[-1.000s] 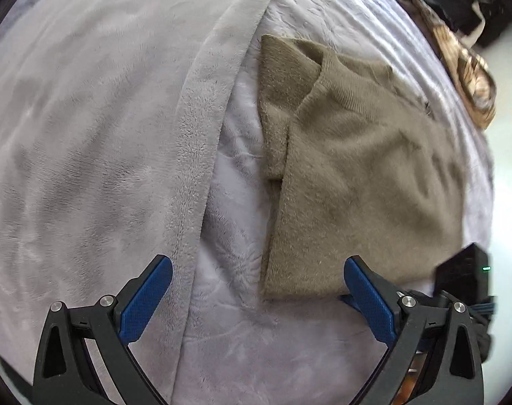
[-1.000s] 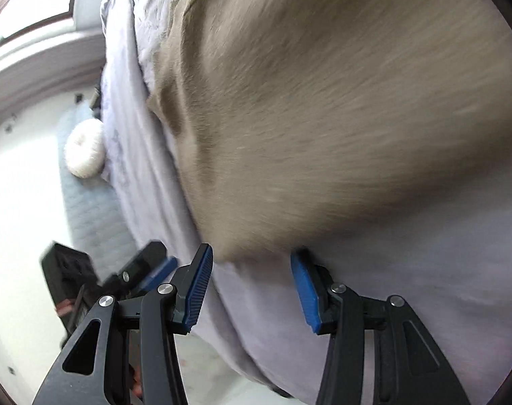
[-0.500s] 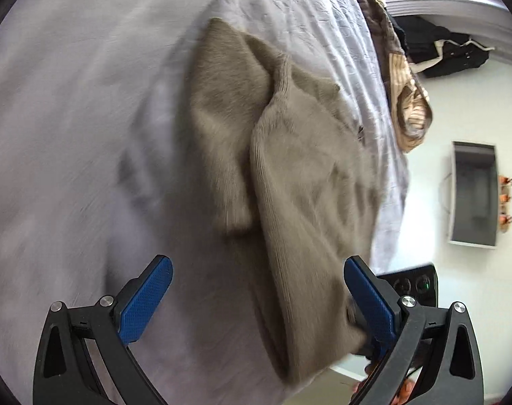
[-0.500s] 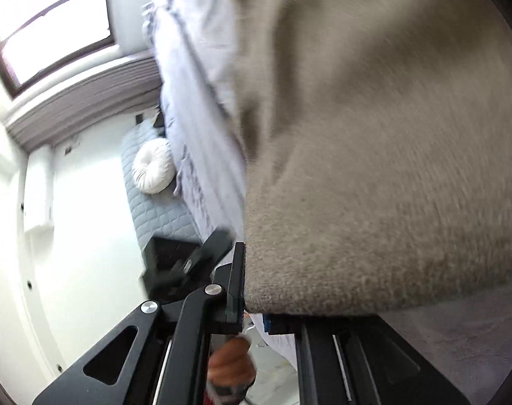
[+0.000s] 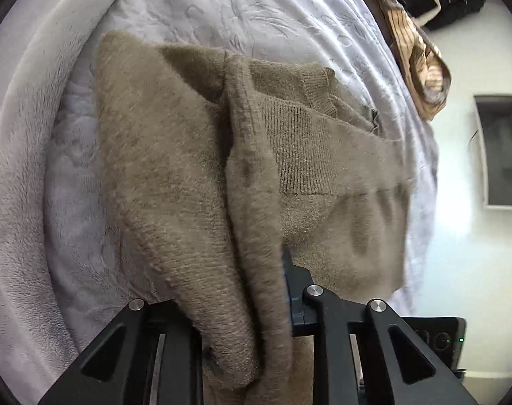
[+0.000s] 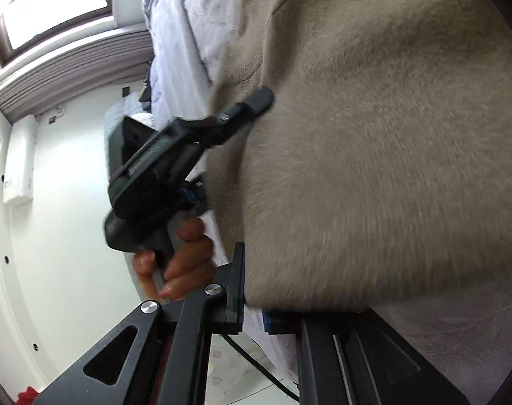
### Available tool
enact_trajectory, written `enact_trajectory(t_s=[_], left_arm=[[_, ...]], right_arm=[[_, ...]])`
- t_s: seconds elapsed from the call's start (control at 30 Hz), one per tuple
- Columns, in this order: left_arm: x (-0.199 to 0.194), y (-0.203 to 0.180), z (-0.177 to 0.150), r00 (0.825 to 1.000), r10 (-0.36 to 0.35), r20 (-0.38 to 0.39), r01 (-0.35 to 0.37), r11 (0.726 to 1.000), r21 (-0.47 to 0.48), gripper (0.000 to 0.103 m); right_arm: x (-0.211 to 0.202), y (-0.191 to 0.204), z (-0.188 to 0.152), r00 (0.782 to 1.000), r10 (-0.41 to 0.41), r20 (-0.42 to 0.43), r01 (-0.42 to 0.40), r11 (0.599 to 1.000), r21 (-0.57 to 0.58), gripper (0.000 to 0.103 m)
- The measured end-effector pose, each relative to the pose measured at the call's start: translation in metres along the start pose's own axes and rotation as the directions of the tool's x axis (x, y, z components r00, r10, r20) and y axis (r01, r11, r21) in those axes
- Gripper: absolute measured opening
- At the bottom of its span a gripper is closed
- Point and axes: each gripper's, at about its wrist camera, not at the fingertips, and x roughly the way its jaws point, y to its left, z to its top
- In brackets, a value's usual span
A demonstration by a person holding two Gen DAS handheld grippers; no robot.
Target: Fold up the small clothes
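An olive-brown knit sweater [image 5: 175,155] lies on the bed, its near edge lifted and bunched. My left gripper [image 5: 256,290] is at that bunch. Its jaws are closing, with a thick fold of the knit between them that drapes over and hides the left finger. In the right wrist view the sweater [image 6: 374,152] fills the frame. My right gripper [image 6: 254,305] is shut on its lower edge. The left gripper's finger [image 6: 259,99] pokes into the cloth further up the same edge, and a person's hand [image 6: 185,263] holds its handle.
The sweater rests on a lilac quilted bedspread [image 5: 289,17], with a fluffy grey blanket [image 5: 16,168] to the left. A striped brown garment [image 5: 421,67] and dark clothes [image 5: 441,3] sit at the bed's far edge. A white wall [image 6: 60,236] and a cable [image 6: 256,364] lie beyond the bed.
My left gripper swept over to the sweater's near edge and went from wide open to closed around a fold. My right gripper closed on the lower edge and has raised it a little.
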Motion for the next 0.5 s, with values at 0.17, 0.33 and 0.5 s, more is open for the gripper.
enact_trajectory(t_s=[0.17,0.33,0.5], left_arm=[[-0.015,-0.018,-0.007,0.996,0.052,0.072,-0.054,0.998,0.017,0.022],[-0.026,-0.040,-0.008,0.991,0.071,0.115,-0.076,0.996,0.038,0.020],[-0.038,-0.099,-0.007,0.985,0.058,0.161,-0.078,0.989,0.122,0.017]], right_arm=[[-0.019,-0.003,-0.009,0.996,-0.074,-0.049,0.073,0.997,-0.018,0.012],[-0.076,-0.022,-0.023,0.987,-0.158,0.003,0.158,0.987,-0.026,0.012],[-0.143,-0.045,-0.016,0.979,-0.161,0.126,0.156,0.987,0.047,0.012]])
